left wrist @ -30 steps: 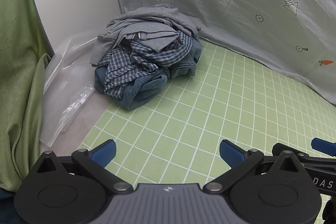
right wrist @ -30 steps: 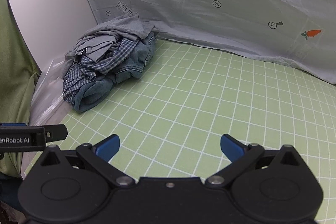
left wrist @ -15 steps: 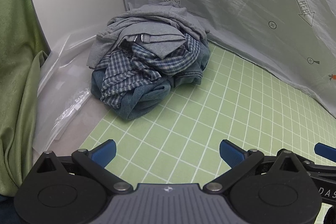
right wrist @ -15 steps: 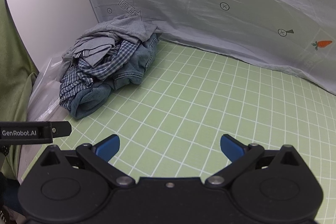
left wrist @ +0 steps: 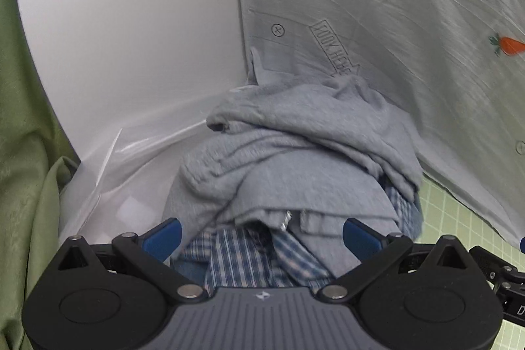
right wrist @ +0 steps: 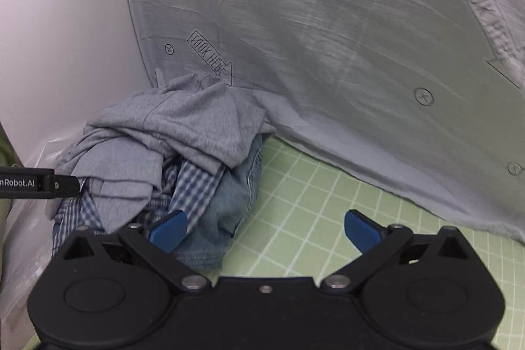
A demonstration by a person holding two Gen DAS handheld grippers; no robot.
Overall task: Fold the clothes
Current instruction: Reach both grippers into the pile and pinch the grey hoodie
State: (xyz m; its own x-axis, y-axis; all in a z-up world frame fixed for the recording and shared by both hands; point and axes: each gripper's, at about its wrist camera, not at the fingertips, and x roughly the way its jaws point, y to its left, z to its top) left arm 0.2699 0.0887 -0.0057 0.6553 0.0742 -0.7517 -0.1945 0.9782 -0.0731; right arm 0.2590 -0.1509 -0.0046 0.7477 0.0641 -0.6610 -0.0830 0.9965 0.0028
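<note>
Right now both grippers are spread wide and empty. Left hand-held gripper (left wrist: 261, 235) sits low centre in its view, fingers straddling the clothes pile (left wrist: 295, 173), not closed on anything. Right hand-held gripper (right wrist: 265, 228) is low centre in its view, left finger just over the pile's edge, right finger over bare green grid mat (right wrist: 328, 195).

Pile fills mid-frame in the left view and mid-left in the right view, bunched into the corner where the white wall (left wrist: 131, 38) meets the grey printed sheet (right wrist: 328, 54). Grey shirt (left wrist: 311, 136) on top, checked shirt (right wrist: 193, 186) under it, jeans (right wrist: 236, 195) at the bottom.

Step, I'd say: pull the top garment off. Tips:
- take grey shirt only, pinch at a hem or collar edge, not a bulk fold
- keep the fingers shallow so the checked layer doesn't come along
- lift up and toward open mat, lower right
- clear plastic (left wrist: 108, 173) at left of the pile could snag, steer away from it
</note>
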